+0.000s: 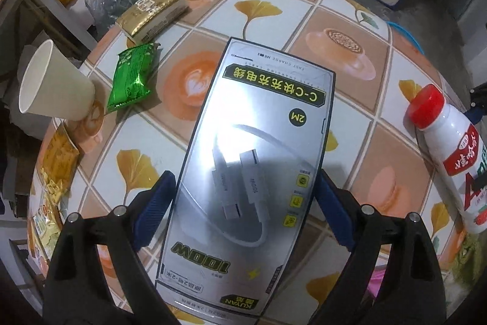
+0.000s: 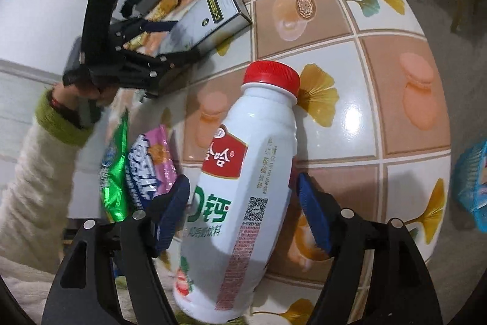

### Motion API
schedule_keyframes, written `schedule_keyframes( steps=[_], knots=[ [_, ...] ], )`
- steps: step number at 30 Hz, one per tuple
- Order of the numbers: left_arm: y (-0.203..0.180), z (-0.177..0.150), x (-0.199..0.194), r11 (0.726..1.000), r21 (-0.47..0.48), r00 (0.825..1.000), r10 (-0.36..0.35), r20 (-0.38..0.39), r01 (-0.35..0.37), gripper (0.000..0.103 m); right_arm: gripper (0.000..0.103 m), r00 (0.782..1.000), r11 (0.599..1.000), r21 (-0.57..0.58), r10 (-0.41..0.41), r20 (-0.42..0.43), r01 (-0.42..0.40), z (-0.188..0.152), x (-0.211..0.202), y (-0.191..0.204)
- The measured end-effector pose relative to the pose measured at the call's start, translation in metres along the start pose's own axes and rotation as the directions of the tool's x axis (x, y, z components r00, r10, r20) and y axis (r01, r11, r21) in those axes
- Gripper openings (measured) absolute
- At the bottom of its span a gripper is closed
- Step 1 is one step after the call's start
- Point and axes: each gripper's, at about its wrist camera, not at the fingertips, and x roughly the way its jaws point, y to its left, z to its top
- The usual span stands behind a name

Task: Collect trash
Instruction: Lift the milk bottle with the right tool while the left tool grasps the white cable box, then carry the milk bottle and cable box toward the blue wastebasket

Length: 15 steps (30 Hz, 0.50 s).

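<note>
Blue jaws wide | left gripper [image 1: 245, 204] straddles cable box [image 1: 252, 166] | right gripper [image 2: 242, 212] straddles bottle [image 2: 243, 191]

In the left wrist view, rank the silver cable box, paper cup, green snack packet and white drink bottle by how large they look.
1. silver cable box, largest by far, though nearest the camera.
2. white drink bottle, partly cut off at the edge.
3. paper cup and green snack packet: too alike to rank.

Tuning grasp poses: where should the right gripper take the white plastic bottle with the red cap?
Across the white plastic bottle's labelled mid-body, from above. It lies on its side on the tiled tablecloth, round body already between the right gripper's open pads; the red cap end narrows.
</note>
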Motion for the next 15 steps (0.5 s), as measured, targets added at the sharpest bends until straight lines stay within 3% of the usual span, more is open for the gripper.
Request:
schedule_keyframes(
  steps=[8, 15],
  knots=[
    [0.0, -0.001, 0.004, 1.0, -0.027, 1.0, 0.0, -0.009, 0.0, 0.087, 0.071, 0.998, 0.997, -0.044, -0.057, 0.014, 0.057, -0.011, -0.001, 0.006],
    [0.001, -0.001, 0.006, 0.999, -0.035, 1.0, -0.001, -0.016, 0.001, 0.087, 0.07, 0.999, 0.999, -0.019, -0.046, 0.024, 0.046, -0.016, 0.0, 0.005]
  ],
)
